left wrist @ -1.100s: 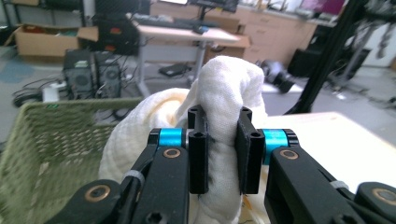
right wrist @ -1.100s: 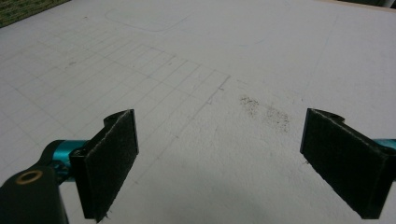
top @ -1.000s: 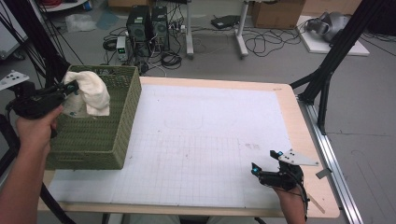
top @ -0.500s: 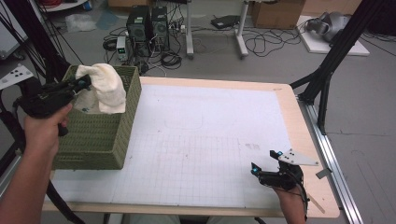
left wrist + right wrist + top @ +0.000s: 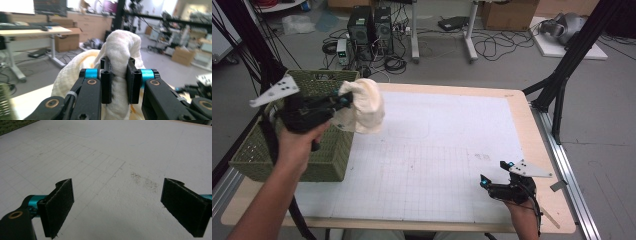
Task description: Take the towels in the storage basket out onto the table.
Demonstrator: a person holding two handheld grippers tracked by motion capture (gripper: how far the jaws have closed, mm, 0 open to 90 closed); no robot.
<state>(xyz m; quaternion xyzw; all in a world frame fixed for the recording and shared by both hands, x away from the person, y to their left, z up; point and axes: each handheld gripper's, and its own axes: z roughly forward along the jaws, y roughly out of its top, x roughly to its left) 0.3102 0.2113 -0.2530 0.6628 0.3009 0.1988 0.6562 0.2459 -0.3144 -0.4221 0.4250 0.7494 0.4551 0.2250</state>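
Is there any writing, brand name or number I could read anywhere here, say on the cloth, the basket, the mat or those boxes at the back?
No text can be read.
Cloth: plain cream, no print.
Basket: plain green weave, no label.
Mat: only a faint grid and pencil outlines, no figures.
Cardboard boxes: blurred, no readable marks.
Computer towers: too small to read.

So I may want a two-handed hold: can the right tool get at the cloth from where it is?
Probably yes. The right tool is open with bare mat between it and the cloth, which hangs free in the left tool.
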